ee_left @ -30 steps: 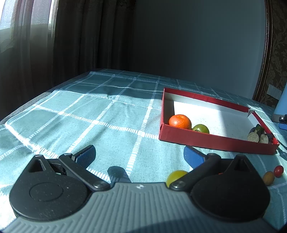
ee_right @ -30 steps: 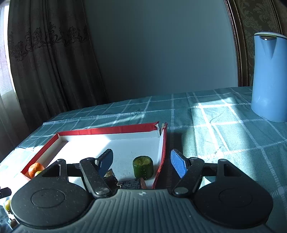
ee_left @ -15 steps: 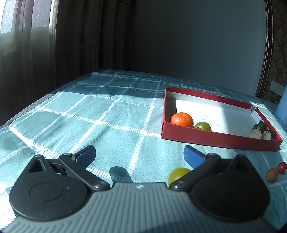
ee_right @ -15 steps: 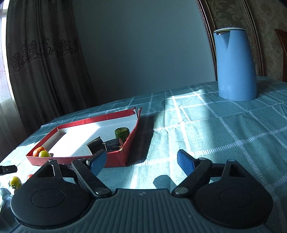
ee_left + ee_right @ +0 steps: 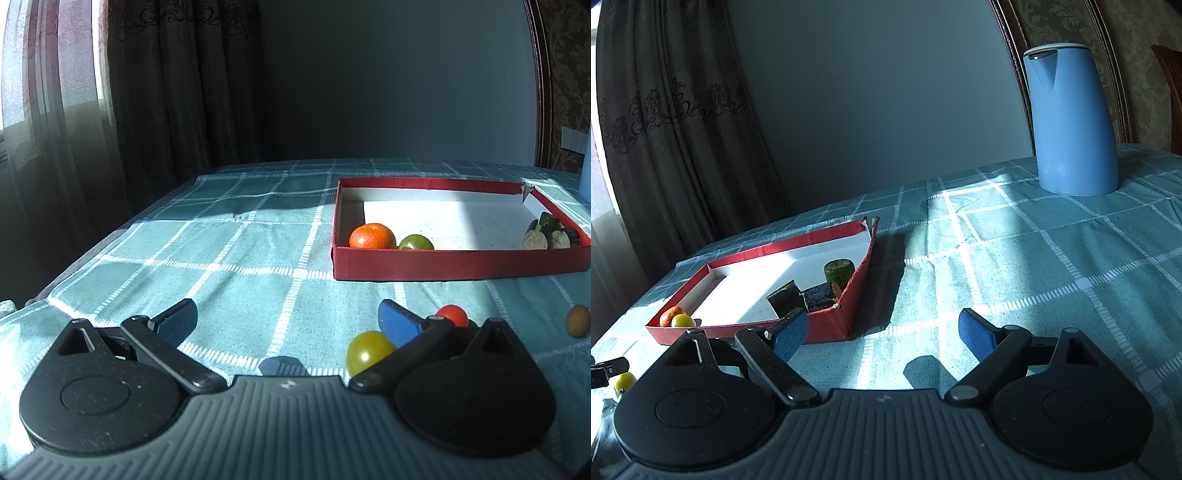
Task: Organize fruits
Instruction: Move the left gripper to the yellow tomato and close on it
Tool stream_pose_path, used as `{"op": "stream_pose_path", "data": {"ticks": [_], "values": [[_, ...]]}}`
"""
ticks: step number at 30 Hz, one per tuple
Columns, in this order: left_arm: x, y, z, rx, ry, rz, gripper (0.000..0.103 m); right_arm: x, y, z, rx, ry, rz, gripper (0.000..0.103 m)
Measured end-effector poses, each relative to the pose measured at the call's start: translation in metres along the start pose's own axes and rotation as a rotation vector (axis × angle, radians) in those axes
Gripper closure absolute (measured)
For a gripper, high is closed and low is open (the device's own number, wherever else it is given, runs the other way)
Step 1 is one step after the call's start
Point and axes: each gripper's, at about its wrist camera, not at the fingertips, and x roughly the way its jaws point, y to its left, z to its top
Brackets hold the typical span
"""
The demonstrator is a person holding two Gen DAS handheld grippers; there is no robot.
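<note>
A red box (image 5: 458,264) with a white floor holds an orange (image 5: 371,236), a green tomato (image 5: 415,242) and cut vegetable pieces (image 5: 550,234). My left gripper (image 5: 288,325) is open and empty above the cloth. A yellow-green tomato (image 5: 365,350) and a red cherry tomato (image 5: 452,314) lie by its right finger; a small brown fruit (image 5: 578,320) lies further right. My right gripper (image 5: 882,334) is open and empty, right of the box (image 5: 827,325), where a cucumber chunk (image 5: 839,272) and dark pieces (image 5: 801,297) sit.
A tall blue kettle (image 5: 1071,122) stands on the checked teal tablecloth (image 5: 1034,258) at the far right. Dark curtains (image 5: 155,92) hang behind the table's left edge. The left gripper's tip (image 5: 605,367) and the yellow-green tomato (image 5: 625,382) show at the right wrist view's left edge.
My right gripper pulled back out of the box and swung right, so the box now lies to its left. My left gripper shifted a little; the red cherry tomato now shows behind its right finger.
</note>
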Motion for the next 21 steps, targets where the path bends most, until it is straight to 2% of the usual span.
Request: {"op": "stream_pose_path", "data": {"ticks": [2,3,5,10,16,21], "values": [[-0.009,0.005,-0.001,-0.028,-0.055,-0.013,0.000,0.000,0.000,0.000,0.001,0.002,0.003,0.014],[-0.010,0.006,-0.001,-0.030,-0.055,-0.019,0.000,0.000,-0.001,0.000,0.002,0.003,0.003,0.014],[-0.008,0.005,-0.001,-0.012,-0.030,-0.044,0.000,0.001,-0.001,0.000,0.004,0.007,0.003,0.014],[-0.008,-0.003,-0.001,0.032,-0.023,-0.057,0.000,0.002,-0.001,0.000,0.007,0.010,0.001,0.014],[-0.001,-0.007,-0.003,0.050,0.058,-0.078,0.000,0.002,-0.002,-0.001,0.011,0.018,-0.002,0.014],[0.004,-0.010,-0.004,0.069,0.089,-0.078,0.000,0.003,-0.002,0.000,0.011,0.018,-0.002,0.014]]}}
